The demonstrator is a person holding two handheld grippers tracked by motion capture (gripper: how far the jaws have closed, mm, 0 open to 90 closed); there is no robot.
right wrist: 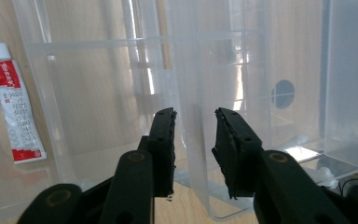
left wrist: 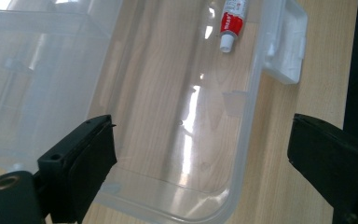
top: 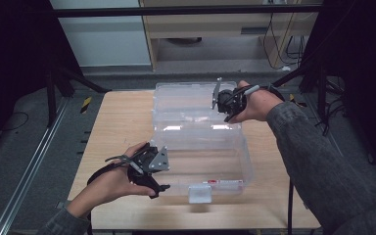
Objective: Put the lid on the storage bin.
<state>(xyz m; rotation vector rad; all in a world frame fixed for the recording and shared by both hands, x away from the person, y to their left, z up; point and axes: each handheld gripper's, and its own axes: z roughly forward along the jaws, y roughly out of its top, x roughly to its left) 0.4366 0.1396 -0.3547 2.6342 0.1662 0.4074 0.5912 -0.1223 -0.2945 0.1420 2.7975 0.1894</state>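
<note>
A clear plastic box (top: pixel 247 156) stands open on the wooden table (top: pixel 122 122), its lid (top: pixel 186 100) lying back on the far side. A white and red tube (top: pixel 223 182) lies inside near the front wall. My left gripper (top: pixel 165 169) is at the box's near left corner. In the left gripper view it (left wrist: pixel 200 144) is wide open and straddles the box's corner wall (left wrist: pixel 242 140), with the tube (left wrist: pixel 230 21) beyond. My right gripper (top: pixel 223 105) is at the lid's right edge. Its jaws (right wrist: pixel 195 135) stand narrowly open around the lid's rim (right wrist: pixel 196 93), thin gaps on both sides; the tube (right wrist: pixel 16 116) lies at the left.
A white latch (top: pixel 199 193) hangs at the middle of the box's front wall, also seen as the latch (left wrist: pixel 286 51) in the left gripper view. Bare wood lies left and right of the box. Dark stand legs (top: pixel 54 93) and grey floor surround the table.
</note>
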